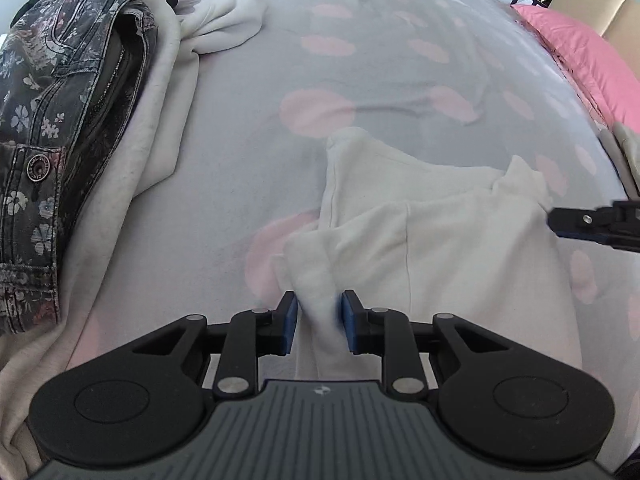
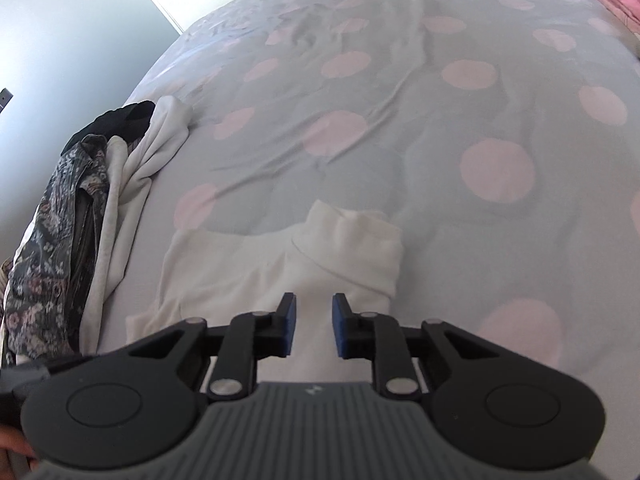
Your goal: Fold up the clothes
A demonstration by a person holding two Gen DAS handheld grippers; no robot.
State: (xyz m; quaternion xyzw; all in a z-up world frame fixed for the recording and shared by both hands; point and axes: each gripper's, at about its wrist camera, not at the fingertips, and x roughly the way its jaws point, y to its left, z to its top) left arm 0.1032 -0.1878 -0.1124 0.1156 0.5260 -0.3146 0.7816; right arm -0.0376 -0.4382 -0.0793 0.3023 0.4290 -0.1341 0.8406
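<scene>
On the polka-dot bedspread point(image 2: 400, 128) a white turtleneck top point(image 2: 256, 264) lies partly folded, collar pointing away, w/ a pile of other clothes point(image 1: 60, 120) off to the left. Left gripper point(image 1: 319, 322) has its pads pinched on a bunched ridge of the top, prob a sleeve or side edge. Right gripper point(image 2: 313, 326) sits over the body just below the collar, fingers apart, white fabric in the gap but pads not pressing afaict. Looks like mid-fold; next the right needs to clamp down, then both carry the cloth across evenly.
</scene>
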